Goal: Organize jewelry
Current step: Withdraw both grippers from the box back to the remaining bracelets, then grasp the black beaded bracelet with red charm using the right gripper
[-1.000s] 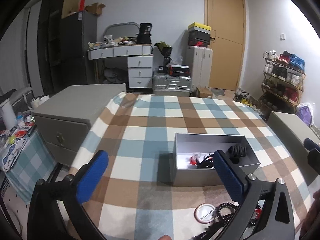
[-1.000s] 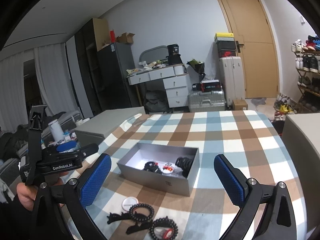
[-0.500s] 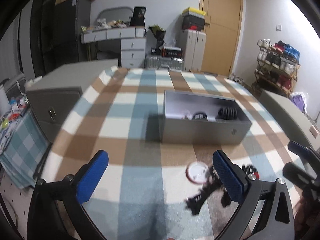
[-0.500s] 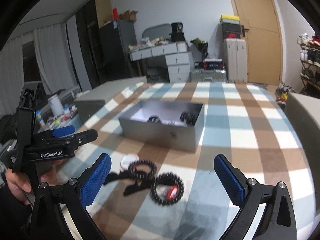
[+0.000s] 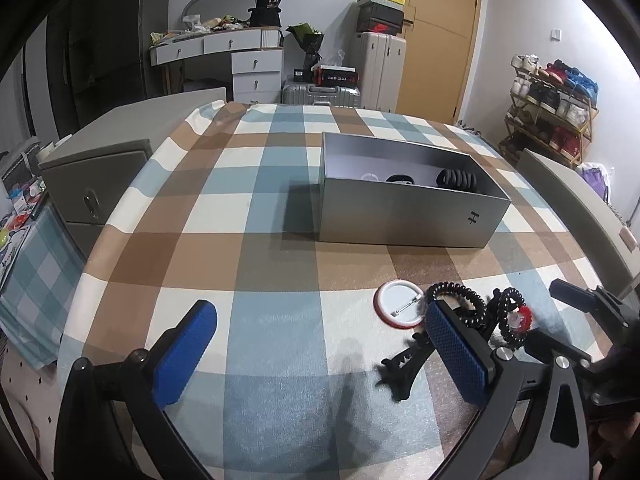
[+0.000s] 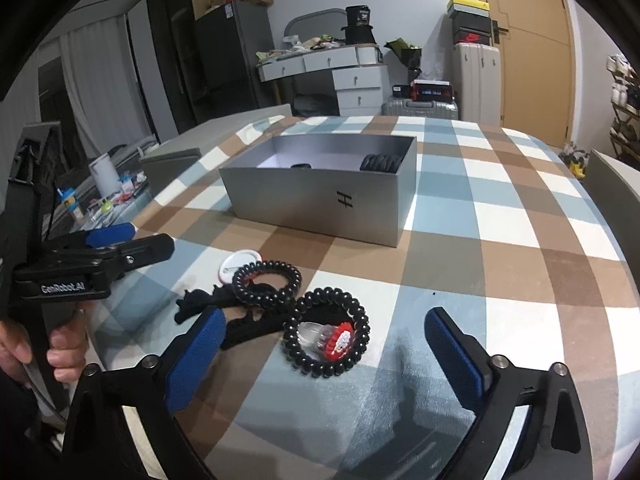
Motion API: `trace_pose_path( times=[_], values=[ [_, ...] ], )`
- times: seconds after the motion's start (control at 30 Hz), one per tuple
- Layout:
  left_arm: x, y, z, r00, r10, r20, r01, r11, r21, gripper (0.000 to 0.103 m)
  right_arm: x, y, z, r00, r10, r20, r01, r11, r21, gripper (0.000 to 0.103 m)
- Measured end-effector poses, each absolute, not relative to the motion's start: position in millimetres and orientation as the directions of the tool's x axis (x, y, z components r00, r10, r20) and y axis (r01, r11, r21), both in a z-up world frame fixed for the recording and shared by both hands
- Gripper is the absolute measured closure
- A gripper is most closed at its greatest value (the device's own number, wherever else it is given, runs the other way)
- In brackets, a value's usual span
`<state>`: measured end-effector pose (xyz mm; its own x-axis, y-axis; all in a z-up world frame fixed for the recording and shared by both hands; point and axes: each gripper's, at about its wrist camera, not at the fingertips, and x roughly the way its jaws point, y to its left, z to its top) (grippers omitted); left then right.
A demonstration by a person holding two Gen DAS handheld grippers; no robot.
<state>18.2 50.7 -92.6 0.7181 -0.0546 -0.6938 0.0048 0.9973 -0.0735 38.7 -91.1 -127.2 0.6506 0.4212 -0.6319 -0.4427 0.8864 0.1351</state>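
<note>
on the checked tabletop (image 6: 500,240), black spiral hair ties (image 6: 326,332) lie before the open grey rectangular box (image 6: 320,196); left gripper (image 5: 320,356) and right gripper (image 6: 320,352) hover, jaws apart, empty.

Tablecloth (image 6: 500,240): checked, brown, pale blue, white. Box (image 6: 320,200): matte grey-silver, small black mark on near wall. Coil hair ties (image 6: 326,332): black. Badge (image 5: 399,304): white face, red rim. Ring (image 6: 340,340) inside near coil: red with white. Clips (image 5: 404,364): black. Finger pads (image 6: 196,356): blue on black frames.
</note>
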Motion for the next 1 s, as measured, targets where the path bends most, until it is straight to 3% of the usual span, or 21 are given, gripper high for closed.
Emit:
trace_pose_path(
  times=[0.1,0.2,0.37,0.47,0.5,0.7,1.0],
  values=[
    [18,54,-94,0.718,-0.028,-0.696,-0.018,0.998,-0.059,0.001,42,-90,-133,0.663,0.371,-0.650,-0.411,0.906,0.099,0.013],
    [17,58,-95,0.716,-0.019,-0.698,-0.038,0.997,-0.066,0.001,46,-89,-138,0.634,0.371,-0.679,-0.416,0.903,0.106,0.026],
    [14,61,-94,0.712,-0.021,-0.702,-0.040,0.997,-0.071,0.001,44,-81,-143,0.622,0.348,-0.701,-0.437,0.898,0.058,0.036],
    [14,61,-93,0.711,-0.024,-0.703,-0.034,0.997,-0.068,0.001,41,-75,-143,0.636,0.320,-0.703,-0.443,0.896,0.007,0.048],
    [13,61,-93,0.711,-0.026,-0.703,-0.030,0.997,-0.068,0.001,40,-73,-143,0.643,0.310,-0.701,-0.441,0.897,-0.008,0.056],
    [13,62,-90,0.713,-0.039,-0.700,-0.014,0.998,-0.069,0.001,36,-78,-139,0.659,0.325,-0.678,-0.439,0.898,0.003,0.058],
    [15,57,-85,0.709,-0.062,-0.703,0.013,0.997,-0.074,0.001,32,-99,-125,0.640,0.450,-0.622,-0.461,0.873,0.157,0.058]
  ],
)
